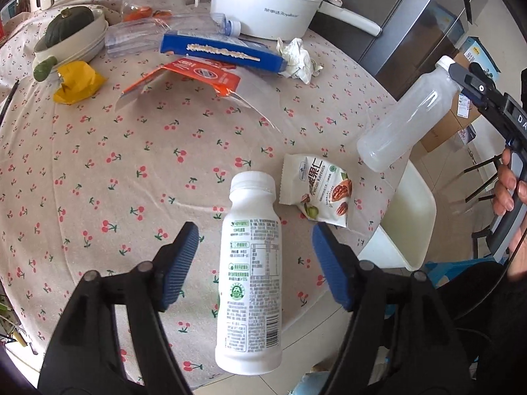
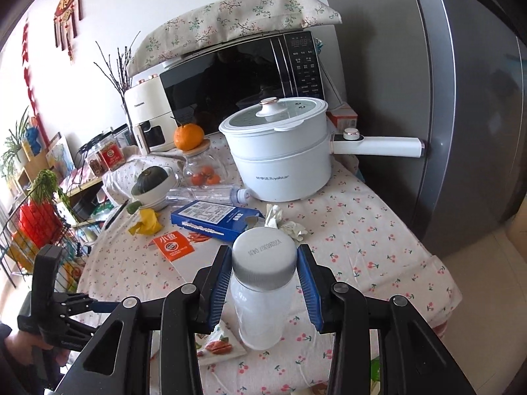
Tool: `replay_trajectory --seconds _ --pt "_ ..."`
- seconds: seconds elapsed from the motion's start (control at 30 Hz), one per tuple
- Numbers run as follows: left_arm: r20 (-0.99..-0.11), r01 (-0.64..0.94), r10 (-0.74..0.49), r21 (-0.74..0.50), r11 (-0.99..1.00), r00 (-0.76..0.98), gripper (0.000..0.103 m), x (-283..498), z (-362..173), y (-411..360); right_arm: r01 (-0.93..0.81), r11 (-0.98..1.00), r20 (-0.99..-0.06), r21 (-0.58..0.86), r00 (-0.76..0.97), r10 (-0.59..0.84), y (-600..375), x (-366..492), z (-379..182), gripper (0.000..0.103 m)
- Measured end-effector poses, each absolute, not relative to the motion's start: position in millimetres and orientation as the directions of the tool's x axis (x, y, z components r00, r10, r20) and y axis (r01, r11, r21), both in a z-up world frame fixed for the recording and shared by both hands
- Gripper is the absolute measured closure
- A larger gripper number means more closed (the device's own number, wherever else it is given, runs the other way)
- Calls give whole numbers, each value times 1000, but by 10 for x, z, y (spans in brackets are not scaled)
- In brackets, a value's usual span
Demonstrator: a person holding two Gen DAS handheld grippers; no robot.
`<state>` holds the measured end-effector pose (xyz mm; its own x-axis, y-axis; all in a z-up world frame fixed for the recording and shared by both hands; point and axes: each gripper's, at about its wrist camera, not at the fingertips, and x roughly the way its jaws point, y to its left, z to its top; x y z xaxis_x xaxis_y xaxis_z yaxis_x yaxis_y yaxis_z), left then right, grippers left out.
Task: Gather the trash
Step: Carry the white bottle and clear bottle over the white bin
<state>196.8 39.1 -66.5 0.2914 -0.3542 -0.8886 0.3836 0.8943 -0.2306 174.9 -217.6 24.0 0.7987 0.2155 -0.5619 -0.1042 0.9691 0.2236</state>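
Note:
In the left wrist view a white labelled milk bottle (image 1: 250,263) sits between the blue pads of my left gripper (image 1: 255,240). The jaws stand open with a clear gap on each side, and the bottle's base hangs past the table's near edge. My right gripper (image 2: 263,253) is shut on the grey cap of an empty translucent bottle (image 2: 260,309), held above the table's right edge. The same translucent bottle (image 1: 405,121) shows tilted in the left wrist view, with the right gripper (image 1: 461,79) and a hand behind it.
On the cherry-print tablecloth (image 1: 98,164) lie a nut snack packet (image 1: 316,194), blue box (image 1: 224,52), orange wrapper (image 1: 197,75), crumpled tissue (image 1: 298,59), yellow wrapper (image 1: 77,80) and clear bottle (image 1: 158,33). A white pot (image 2: 280,151) stands behind. A white bin (image 1: 405,223) sits below the table's right edge.

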Motion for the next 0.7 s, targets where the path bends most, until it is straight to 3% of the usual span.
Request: replay_trajectory --seconds 0.1,0.13,0.17,0.2,0.37,0.7 --pt "-929 392 -291 -187 901 226 34 1988 -871 281 -99 972 -563 214 801 205 -2219 1705 249 62" --pt "-940 392 -271 -174 904 208 38 1994 -942 257 -98 973 -563 209 801 202 -2226 1687 252 62" --pt "-948 390 -255 -165 906 191 49 2002 -1008 247 -98 974 -563 204 802 199 -2230 1667 253 62" --pt "-952 390 -245 -159 907 182 52 2004 -1054 243 -98 975 -564 200 802 196 -2230 1652 257 62" --pt "-937 409 -226 -102 907 267 52 1923 -913 238 -93 979 -560 181 809 180 -2287 1563 289 62" --pt "-814 497 -400 -162 853 422 52 1783 -253 56 -39 985 -567 170 813 130 -2614 1225 395 62"
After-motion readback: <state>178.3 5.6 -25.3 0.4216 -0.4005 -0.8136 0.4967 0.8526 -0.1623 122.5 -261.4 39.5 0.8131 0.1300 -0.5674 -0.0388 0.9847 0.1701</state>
